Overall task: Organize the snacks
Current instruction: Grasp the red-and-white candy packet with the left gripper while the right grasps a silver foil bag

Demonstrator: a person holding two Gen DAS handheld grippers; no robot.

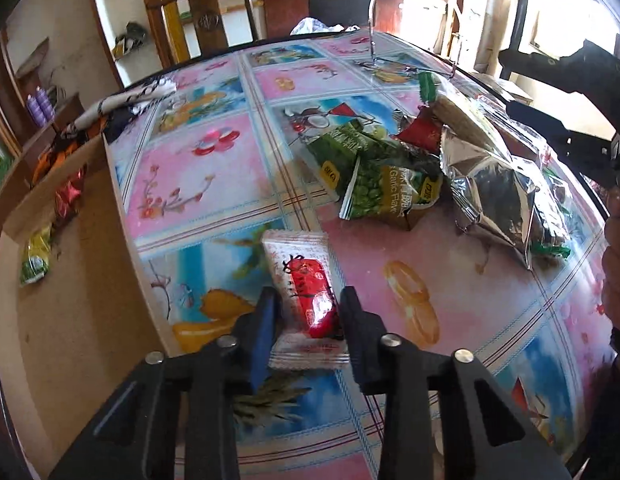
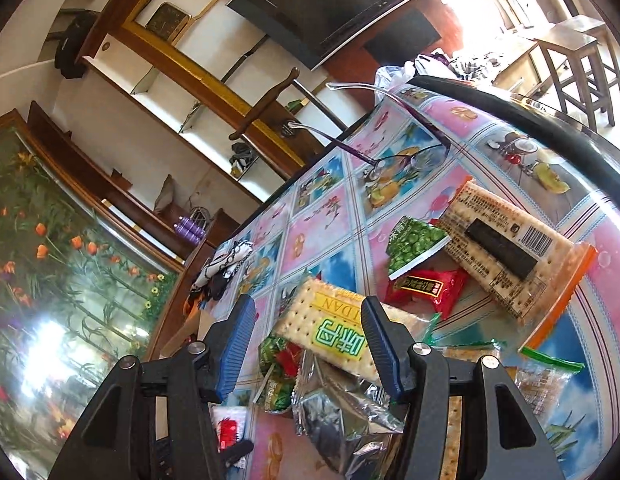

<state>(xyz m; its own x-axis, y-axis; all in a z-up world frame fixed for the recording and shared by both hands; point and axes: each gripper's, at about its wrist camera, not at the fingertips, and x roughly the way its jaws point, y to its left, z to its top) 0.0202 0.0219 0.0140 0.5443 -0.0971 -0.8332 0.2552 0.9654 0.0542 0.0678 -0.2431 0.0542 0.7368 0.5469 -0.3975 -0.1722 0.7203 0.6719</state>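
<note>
My left gripper (image 1: pixel 308 304) is shut on a white snack packet with a red label (image 1: pixel 304 280), held over the table. A pile of snacks lies at the right: green pea packets (image 1: pixel 374 192), a silver foil bag (image 1: pixel 494 196) and a small red packet (image 1: pixel 420 132). My right gripper (image 2: pixel 308 320) is open above the pile, over a cracker pack with a green label (image 2: pixel 330 336). A long cracker pack (image 2: pixel 506 248), a green pea packet (image 2: pixel 414 244) and a red packet (image 2: pixel 426 284) lie beyond it. The white packet also shows in the right wrist view (image 2: pixel 230 426).
A cardboard box (image 1: pixel 82 280) stands at the table's left edge, holding a green packet (image 1: pixel 36 256) and a red packet (image 1: pixel 68 196). Eyeglasses (image 2: pixel 406 152) lie at the far side of the patterned tablecloth (image 1: pixel 198 184). A folded cloth (image 1: pixel 126 100) sits at the back left. A chair (image 1: pixel 206 12) stands behind.
</note>
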